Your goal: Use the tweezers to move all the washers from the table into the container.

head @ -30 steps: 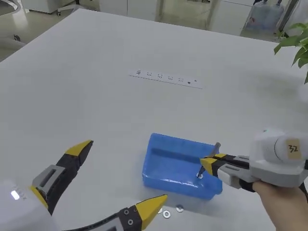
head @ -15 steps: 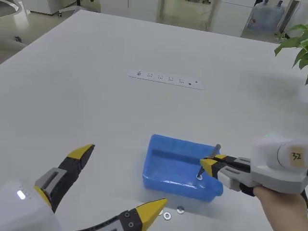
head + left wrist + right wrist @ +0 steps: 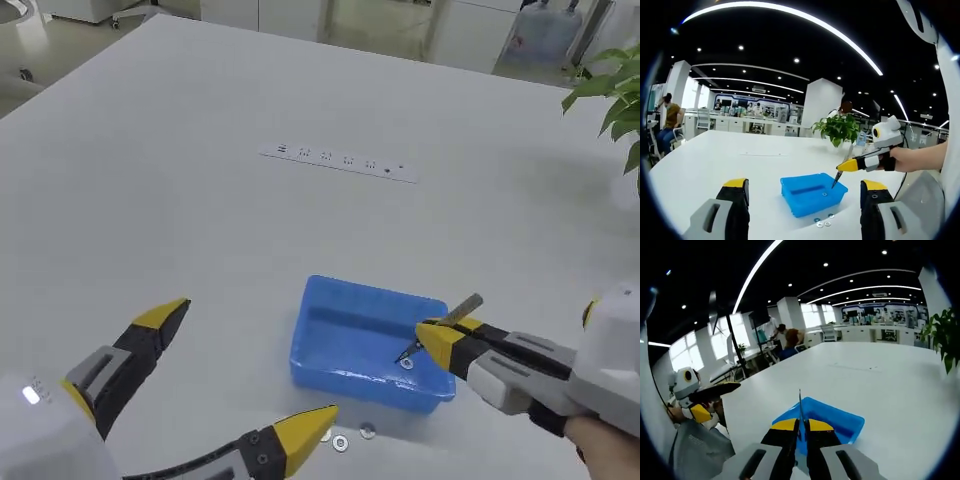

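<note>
Right claw [image 3: 434, 338] grips the tweezers [image 3: 462, 308], tips over the container [image 3: 330, 300] ahead. Left claw [image 3: 245, 365] gapes; washers [image 3: 341, 442] lie beside its right jaw.

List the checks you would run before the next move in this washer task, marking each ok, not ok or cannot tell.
1. Right gripper shut on the tweezers: ok.
2. Tweezers' tips over the blue container, inside its rim: ok.
3. Carried washer released: a washer lies in the container at the tips, but whether they pinch it: cannot tell.
4. All washers off the table: not ok. Three washers lie in front of the container.
5. Left gripper open, fingers apart from the container: ok.
</note>
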`<state>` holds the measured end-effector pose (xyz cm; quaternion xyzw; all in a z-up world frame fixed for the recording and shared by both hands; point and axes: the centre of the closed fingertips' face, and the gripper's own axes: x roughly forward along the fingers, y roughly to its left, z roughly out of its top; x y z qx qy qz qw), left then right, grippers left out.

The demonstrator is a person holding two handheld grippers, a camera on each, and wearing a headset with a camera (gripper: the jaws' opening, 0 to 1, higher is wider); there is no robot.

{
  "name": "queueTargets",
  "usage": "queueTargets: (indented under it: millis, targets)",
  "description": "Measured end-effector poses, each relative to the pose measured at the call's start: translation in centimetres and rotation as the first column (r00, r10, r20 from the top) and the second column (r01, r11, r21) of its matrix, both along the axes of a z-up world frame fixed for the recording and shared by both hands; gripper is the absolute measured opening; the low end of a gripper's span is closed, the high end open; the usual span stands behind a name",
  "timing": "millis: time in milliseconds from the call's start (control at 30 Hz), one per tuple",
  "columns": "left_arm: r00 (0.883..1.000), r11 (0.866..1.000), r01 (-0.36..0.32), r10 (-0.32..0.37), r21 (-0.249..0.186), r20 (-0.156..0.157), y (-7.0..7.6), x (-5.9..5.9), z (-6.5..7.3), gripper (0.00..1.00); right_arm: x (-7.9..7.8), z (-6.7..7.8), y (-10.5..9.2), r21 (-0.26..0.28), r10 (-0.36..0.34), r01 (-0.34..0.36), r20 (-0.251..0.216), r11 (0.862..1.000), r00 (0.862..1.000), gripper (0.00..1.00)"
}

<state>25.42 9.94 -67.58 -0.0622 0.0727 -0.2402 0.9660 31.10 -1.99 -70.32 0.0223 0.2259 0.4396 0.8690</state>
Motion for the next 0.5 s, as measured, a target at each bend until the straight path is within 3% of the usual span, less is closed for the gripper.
queueTargets:
  millis: [133, 267, 400, 500]
  targets:
    - [1.000, 1.000, 0.003, -0.003, 0.004, -0.005, 0.0, 0.0, -0.2, 0.94, -1.2, -0.4, 0.3, -0.010, 0.019, -0.019, -0.006, 1.000, 1.000, 0.03]
    - [1.000, 1.000, 0.005, -0.005, 0.008, -0.011, -0.1, 0.0, -0.3, 0.93, -2.2, -1.8, 0.8, 0.008, 0.047, -0.047, -0.047, 0.999, 0.998, 0.03]
    - [1.000, 1.000, 0.010, -0.010, 0.007, -0.011, -0.1, -0.1, -0.2, 0.93, -2.5, -3.3, 1.2, -0.006, 0.060, -0.061, -0.079, 0.998, 0.995, 0.03]
    - [1.000, 1.000, 0.012, -0.012, 0.010, -0.014, -0.2, -0.1, -0.3, 0.93, -2.7, -4.2, 1.4, -0.047, 0.085, -0.089, -0.079, 0.995, 0.993, 0.03]
